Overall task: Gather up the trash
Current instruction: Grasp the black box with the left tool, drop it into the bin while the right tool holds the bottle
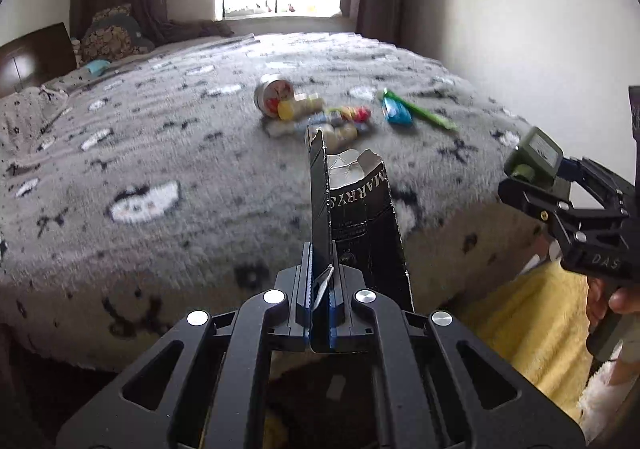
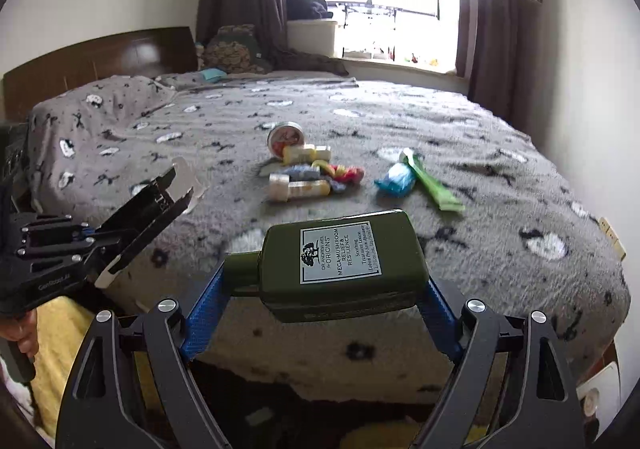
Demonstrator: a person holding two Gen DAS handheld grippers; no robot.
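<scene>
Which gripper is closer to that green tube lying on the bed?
Right, by a little. The right gripper, holding a green bottle, sits nearly in line with the green tube; the left gripper, clamping a black carton, sits further left.

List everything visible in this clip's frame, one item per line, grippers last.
black carton: 1, black with torn white top, clamped in left gripper
green bottle: 1, dark green with white label, held lying sideways in right gripper
round tin: 1, silver with red-orange face, mid-bed
small bottles: 2, pale with yellow, by the tin
colourful wrappers: small pile, red, yellow, blue, mid-bed
blue packet: 1, blue, right of the pile
green tube: 1, bright green, beside blue packet
bed cover: 1, grey patterned, under everything
left gripper: black, shut on carton
right gripper: black with blue pads, shut on bottle
</scene>
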